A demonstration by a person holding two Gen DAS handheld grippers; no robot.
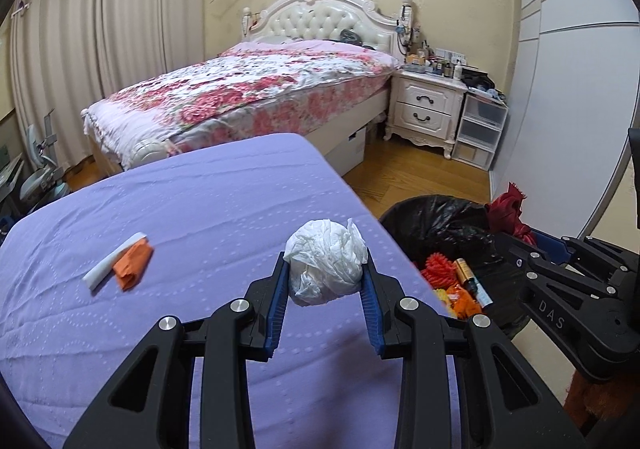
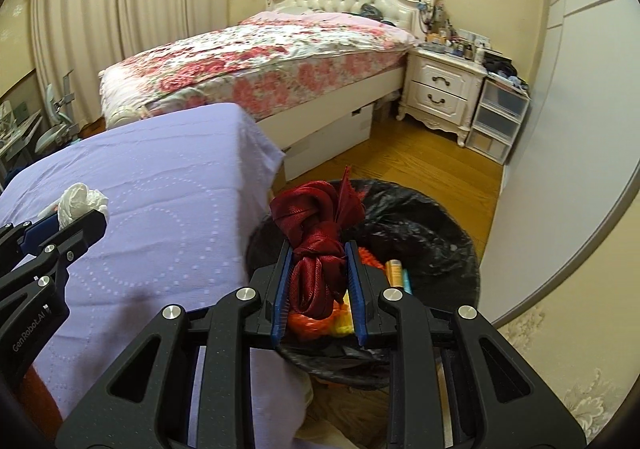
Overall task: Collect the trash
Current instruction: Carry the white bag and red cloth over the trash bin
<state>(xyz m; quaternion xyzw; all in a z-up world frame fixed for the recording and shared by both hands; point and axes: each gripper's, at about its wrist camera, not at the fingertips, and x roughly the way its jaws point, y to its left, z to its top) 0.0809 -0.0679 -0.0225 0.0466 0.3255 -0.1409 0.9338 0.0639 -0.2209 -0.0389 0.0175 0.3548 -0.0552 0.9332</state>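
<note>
My left gripper point(image 1: 326, 269) is shut on a crumpled white tissue ball point(image 1: 326, 263), held just above the purple-covered table point(image 1: 180, 209) near its right edge. The tissue also shows in the right wrist view point(image 2: 82, 199). My right gripper point(image 2: 318, 255) is shut on a dark red ribbon bundle point(image 2: 318, 225), held over the black-lined trash bin point(image 2: 424, 225). The bin point(image 1: 436, 221) stands on the floor right of the table and holds orange and yellow scraps and a battery point(image 1: 472, 279). An orange paper scrap point(image 1: 134, 261) and a white strip point(image 1: 114, 261) lie on the table's left part.
A floral bed point(image 1: 248, 97) stands beyond the table, with a white nightstand point(image 1: 428, 105) and plastic drawers point(image 1: 480, 129) to its right. Wooden floor point(image 1: 416, 173) lies between bed, bin and the white wardrobe point(image 1: 580, 89). Curtains hang at the left.
</note>
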